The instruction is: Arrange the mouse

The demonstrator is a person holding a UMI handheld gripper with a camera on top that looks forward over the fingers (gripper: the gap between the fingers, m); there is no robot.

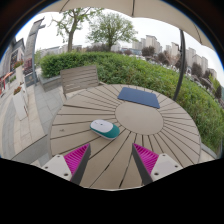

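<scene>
A white and teal computer mouse [104, 128] lies on the round wooden slat table [160, 125], just ahead of my left finger. A dark blue mouse mat [139, 97] lies flat farther back on the table, beyond the mouse and to its right. My gripper [111, 160] is open and empty above the table's near part. Its two fingers with magenta pads [76, 158] stand wide apart with only bare table slats between them.
A wooden chair [80, 78] stands behind the table at the left. A green hedge [150, 70] runs behind and round the right side. A dark pole [180, 70] rises at the right. Paved ground and a bench lie to the left.
</scene>
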